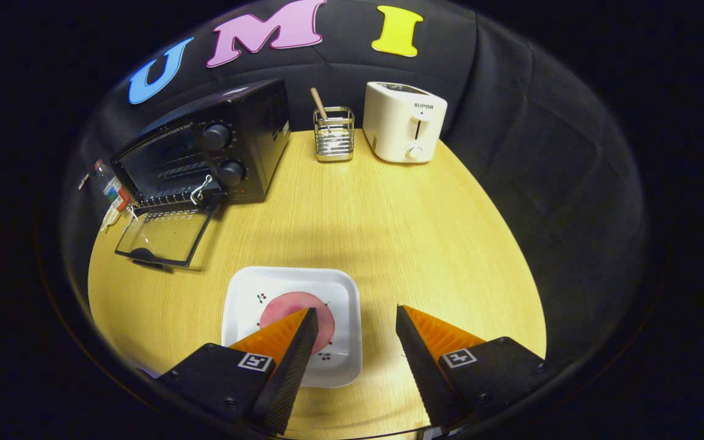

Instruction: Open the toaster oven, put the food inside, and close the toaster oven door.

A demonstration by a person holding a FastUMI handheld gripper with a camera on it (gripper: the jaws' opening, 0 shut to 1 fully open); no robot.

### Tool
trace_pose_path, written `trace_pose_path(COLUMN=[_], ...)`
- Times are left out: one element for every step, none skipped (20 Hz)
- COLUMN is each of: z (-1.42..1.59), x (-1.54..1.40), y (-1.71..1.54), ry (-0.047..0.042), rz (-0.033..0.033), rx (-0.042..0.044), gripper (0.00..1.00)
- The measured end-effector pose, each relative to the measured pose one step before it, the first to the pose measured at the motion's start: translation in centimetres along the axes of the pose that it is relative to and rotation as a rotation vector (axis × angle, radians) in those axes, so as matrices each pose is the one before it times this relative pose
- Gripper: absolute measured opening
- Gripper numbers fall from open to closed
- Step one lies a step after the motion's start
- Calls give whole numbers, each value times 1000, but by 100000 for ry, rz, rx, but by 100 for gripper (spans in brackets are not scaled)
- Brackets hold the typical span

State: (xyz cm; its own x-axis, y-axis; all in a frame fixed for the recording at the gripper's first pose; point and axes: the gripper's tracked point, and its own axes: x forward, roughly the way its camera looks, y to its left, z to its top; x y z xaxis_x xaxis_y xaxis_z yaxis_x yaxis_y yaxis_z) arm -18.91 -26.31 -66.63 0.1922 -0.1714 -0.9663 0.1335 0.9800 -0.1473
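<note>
Gripper [355, 321] spread wide, empty, over plate [248, 287] | pink food [278, 305] on plate | toaster oven [205, 153] door [162, 235] down

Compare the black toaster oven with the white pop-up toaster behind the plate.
The toaster oven is black and wide; the toaster is white, smaller and upright. The toaster oven's glass door lies folded down open on the table; the toaster has a slot on top instead. The toaster oven shows two knobs, the toaster one. Both stand at the table's far side. The hand-held gripper is open, one finger over the plate.
</note>
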Motion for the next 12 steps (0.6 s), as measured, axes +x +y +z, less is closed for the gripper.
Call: trace_pose_path(z=[-532,-672,-674,-694,-419,21,-53,165,-97,-41,-4,5], x=[696,699,648,354,421,-37,274,365,-192,-84,71,115], y=[-71,-124,81,24,209,243,-153,413,-92,37,-78,15], ry=[2546,3119,3004,3308,2742,1127,640,1624,2006,3010,2168,2156], rz=[1305,814,1407,1621,1996,2267,215,2268,-617,651,688,1242], rx=[-31,-946,-654,-690,4,1081,1349,2528,1996,947,863,683], gripper=[83,77,75,69,66,61,61,52,42,33,33,32])
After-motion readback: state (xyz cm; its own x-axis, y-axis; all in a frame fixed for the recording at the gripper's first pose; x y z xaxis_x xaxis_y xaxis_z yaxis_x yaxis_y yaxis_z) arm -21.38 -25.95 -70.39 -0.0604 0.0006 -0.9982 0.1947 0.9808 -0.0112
